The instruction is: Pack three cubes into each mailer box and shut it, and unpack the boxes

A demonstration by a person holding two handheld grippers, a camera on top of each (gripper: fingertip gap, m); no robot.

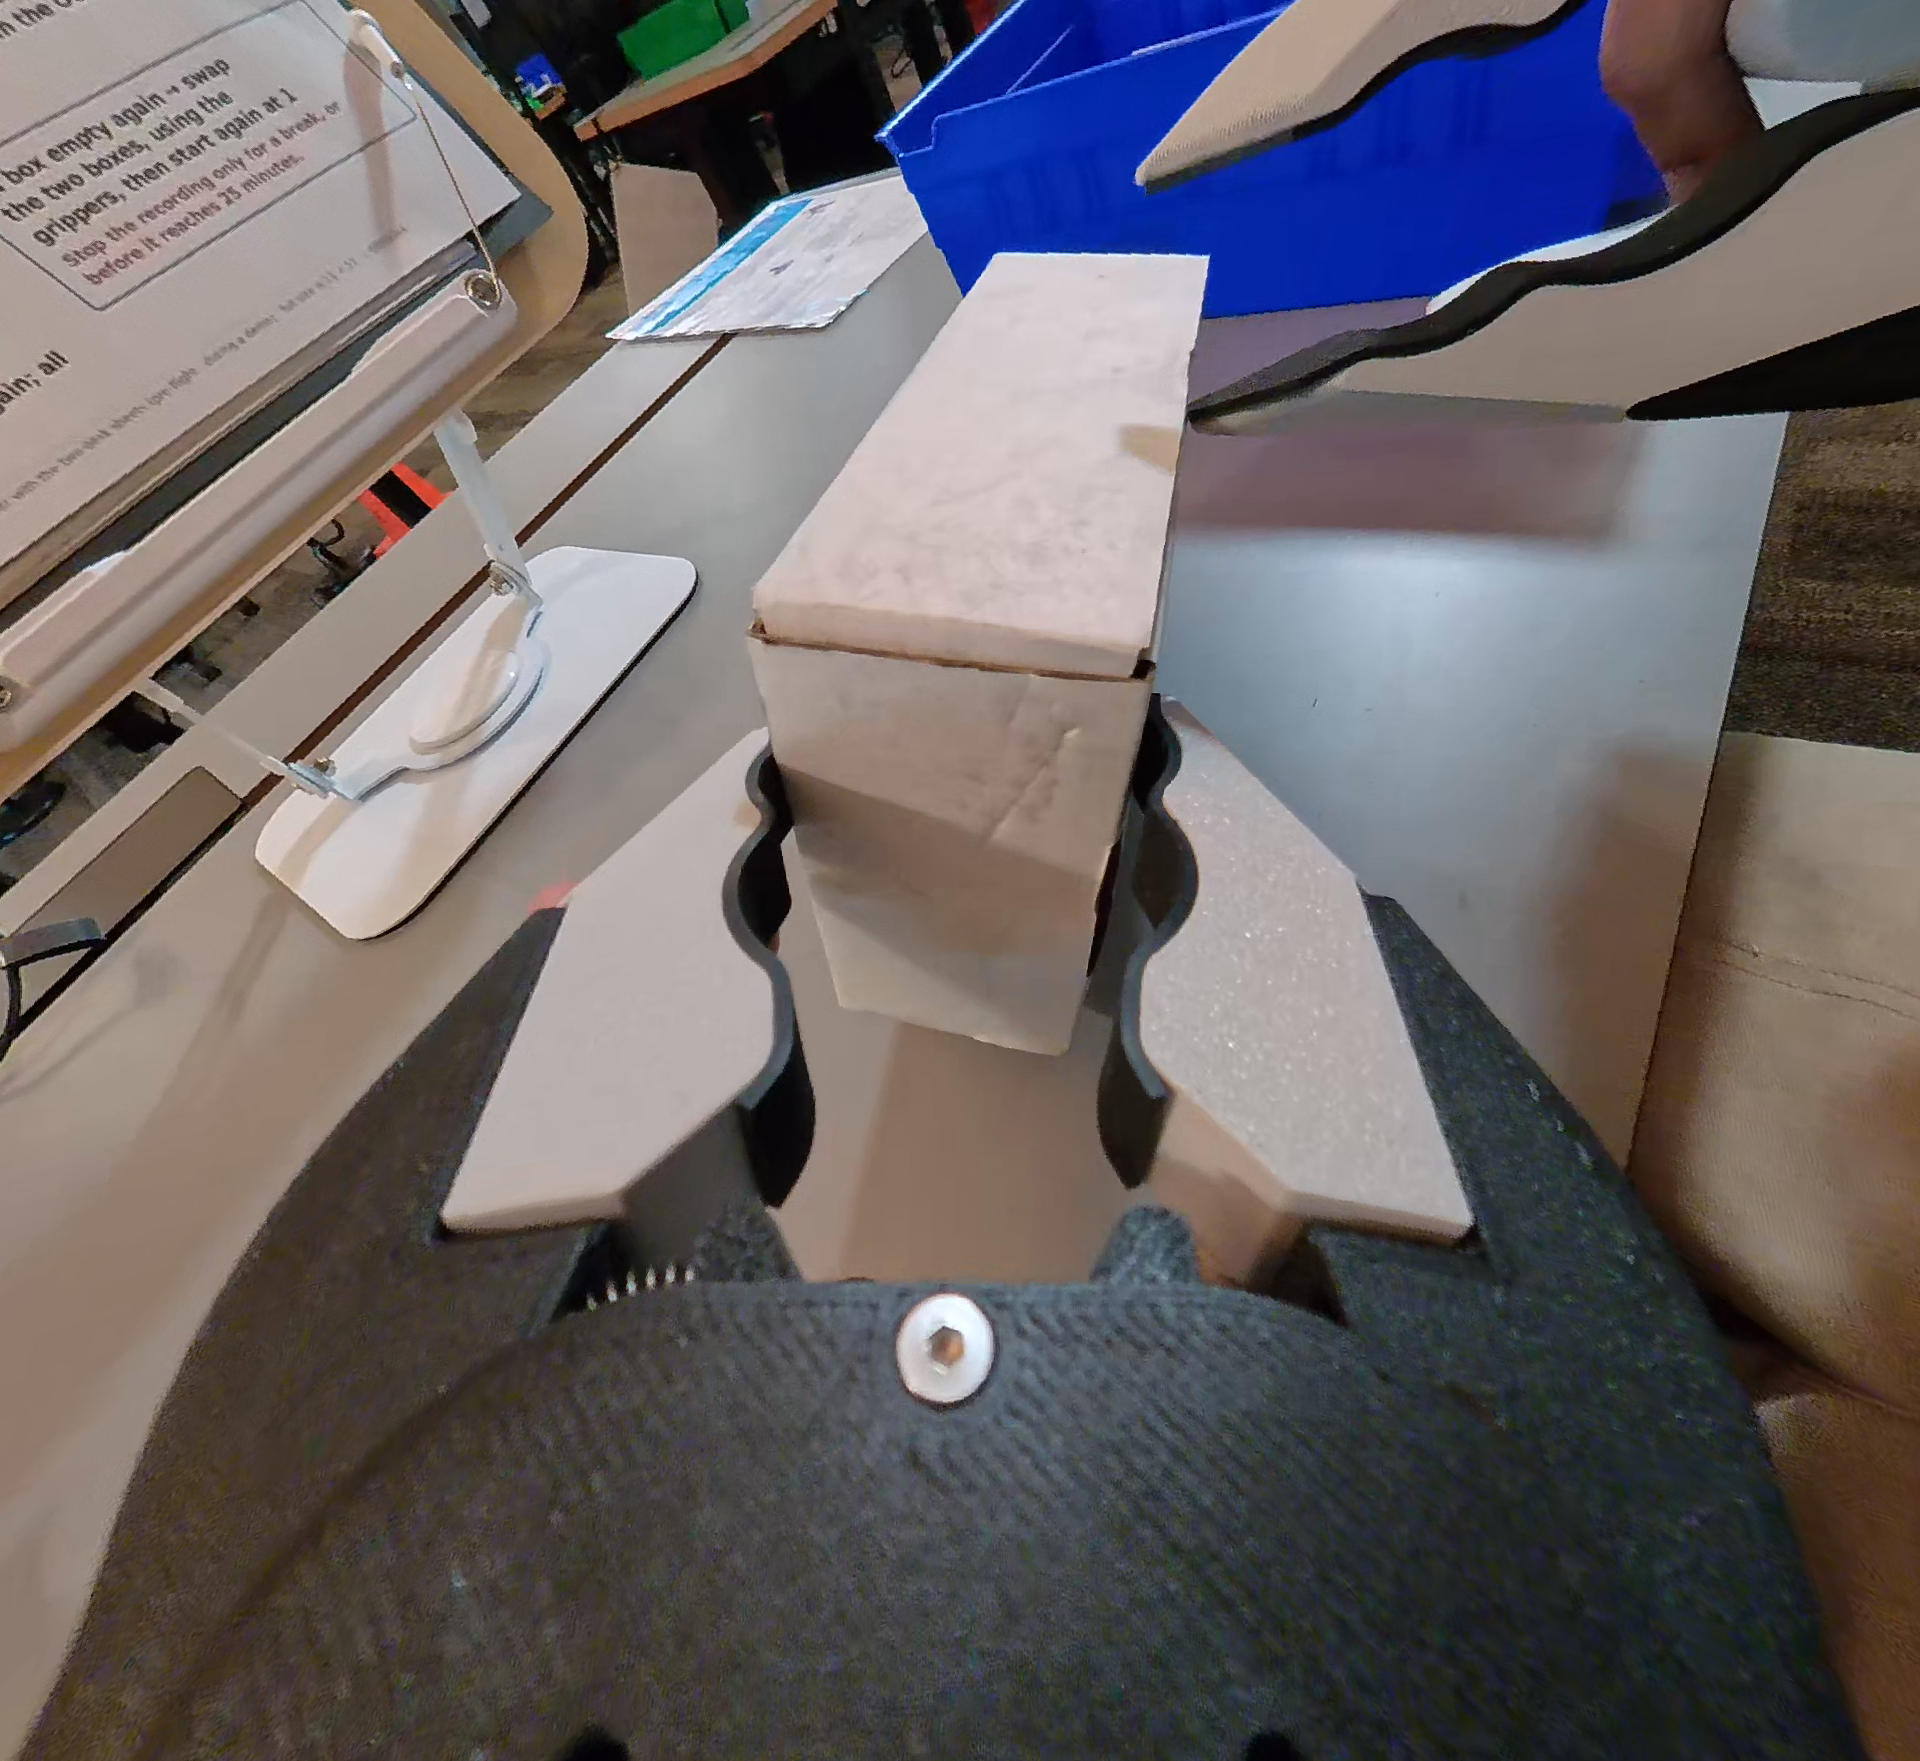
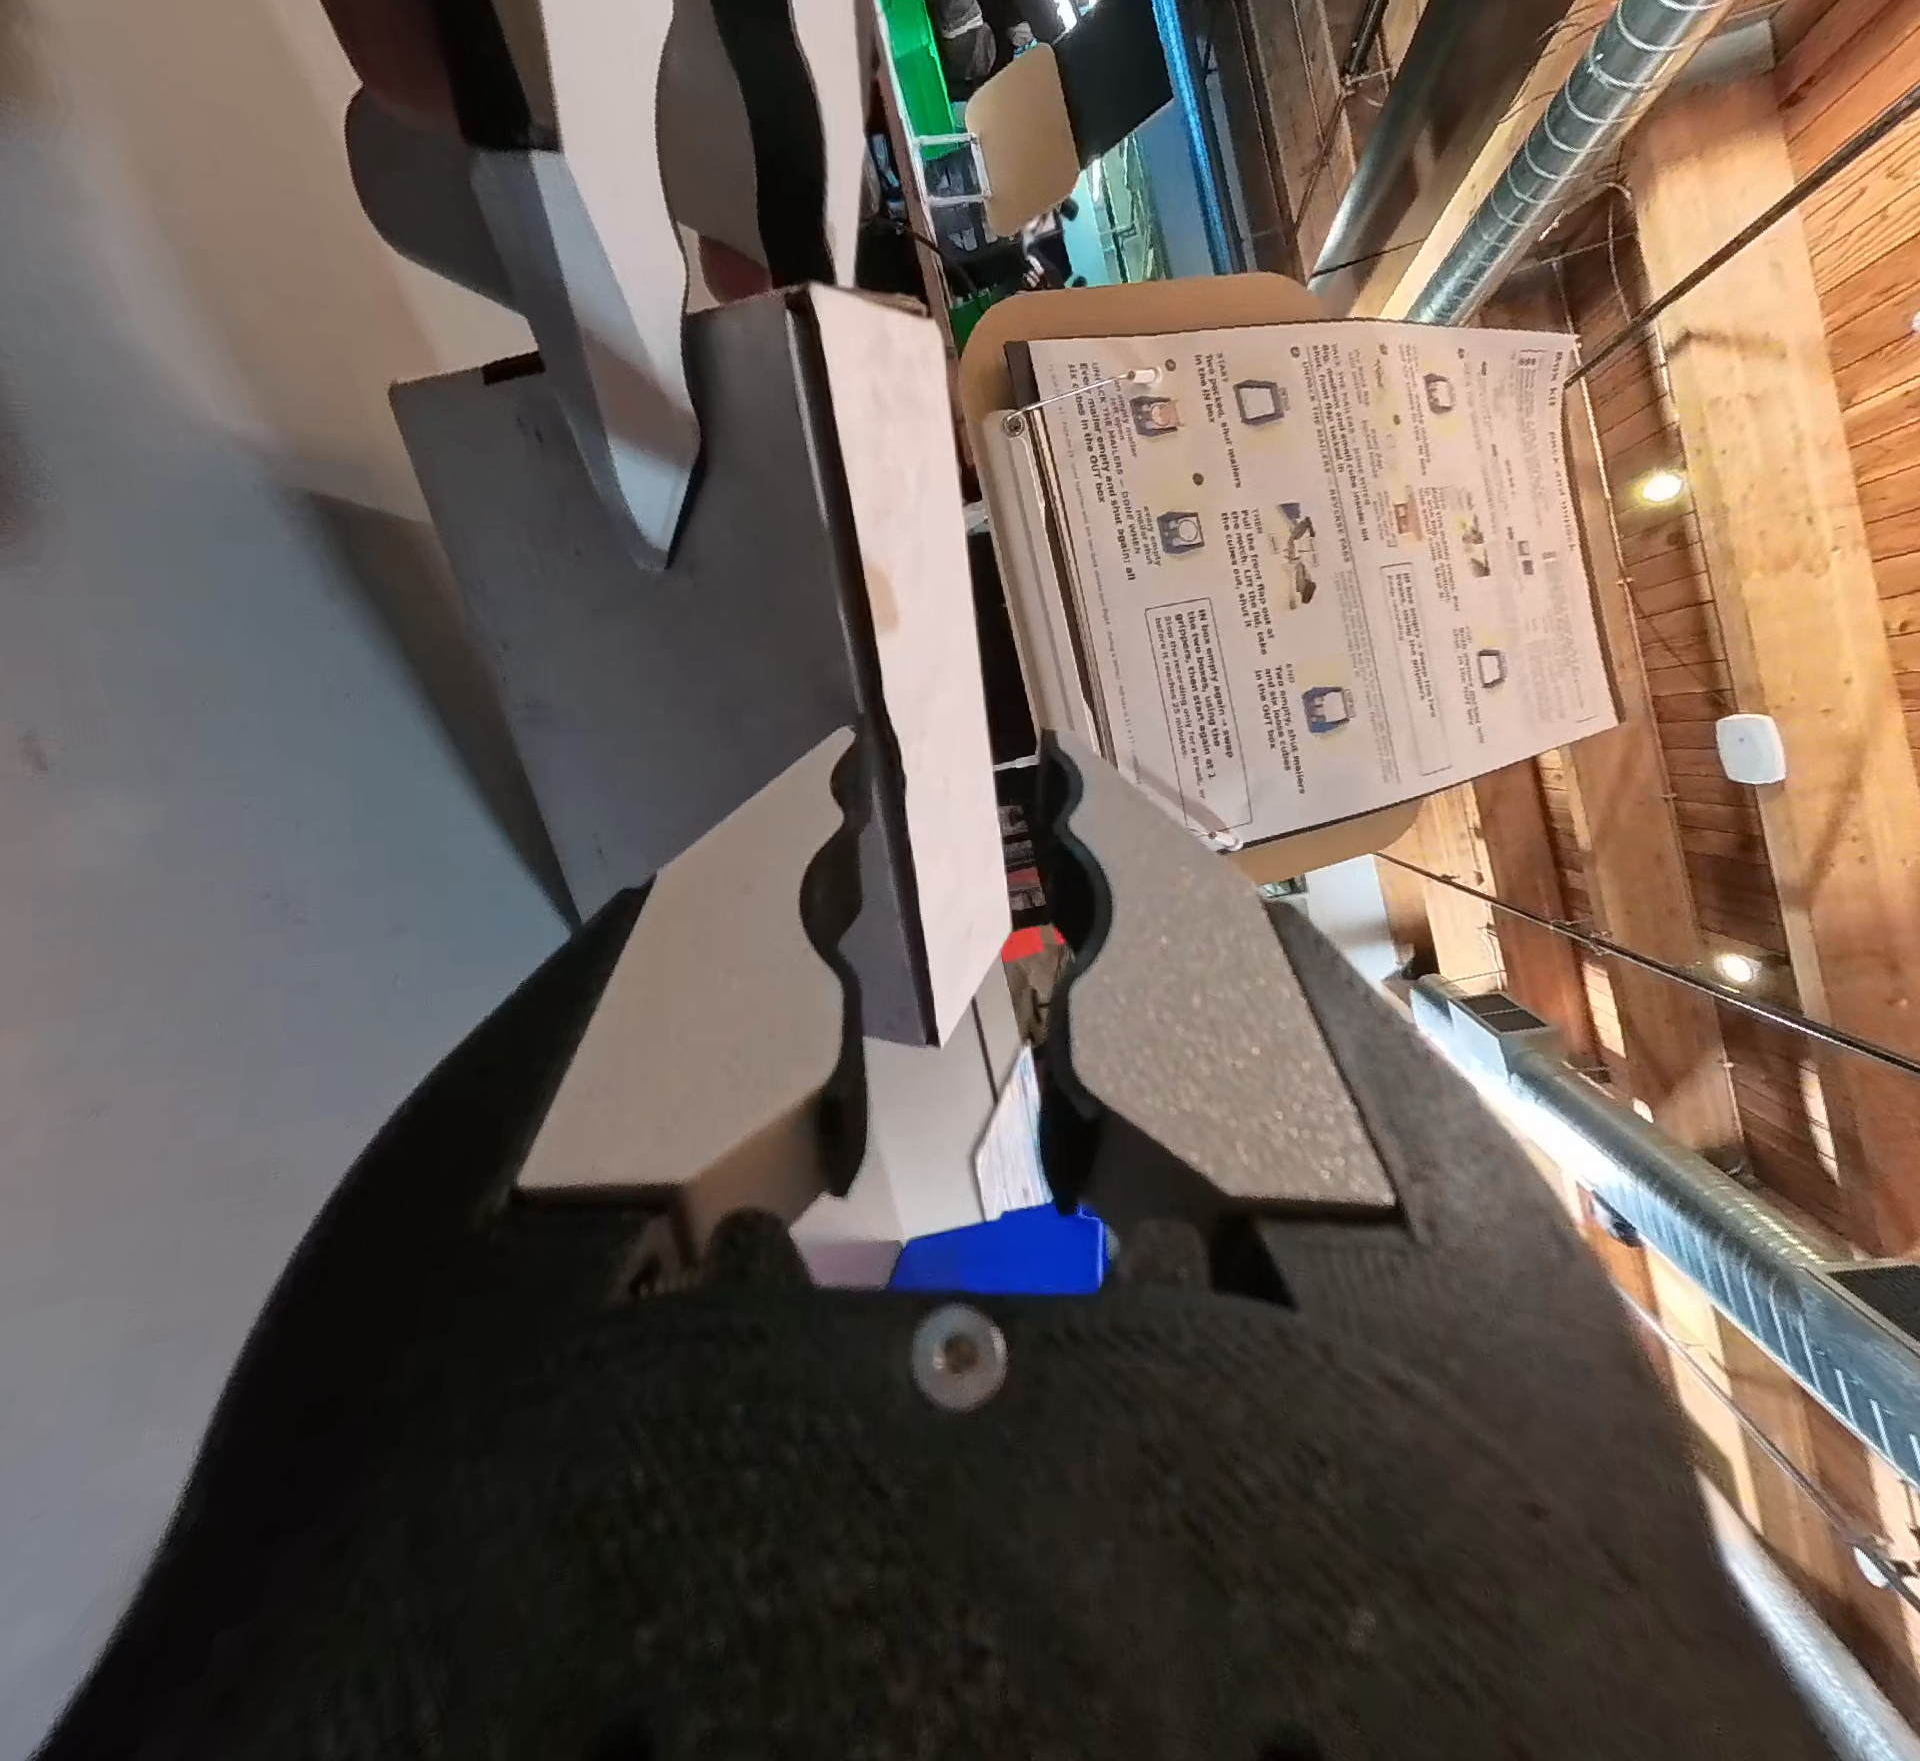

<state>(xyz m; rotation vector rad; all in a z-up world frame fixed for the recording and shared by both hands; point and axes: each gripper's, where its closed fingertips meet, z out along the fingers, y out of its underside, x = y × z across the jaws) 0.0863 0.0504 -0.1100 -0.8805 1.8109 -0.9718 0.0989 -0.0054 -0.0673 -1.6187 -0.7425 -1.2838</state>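
- Clearly, the left gripper (image 1: 951, 890) is clenched on the near end of the white mailer box (image 1: 997, 506), lid down, above the grey table (image 1: 1455, 672).
- Right gripper (image 2: 951, 932) stands spread around the box's far corner — contact is hard to judge.
- Blue bin (image 1: 1195, 153) behind is partly hidden; box contents unseen.

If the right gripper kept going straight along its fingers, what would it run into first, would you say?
Probably the white mailer box: its far end already sits between the right gripper fingers, which look open around it. Depth is uncertain.

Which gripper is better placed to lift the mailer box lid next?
Right. The left gripper already clamps the shut mailer box at its near end, while the right gripper is open with the lid's far edge between its fingers.
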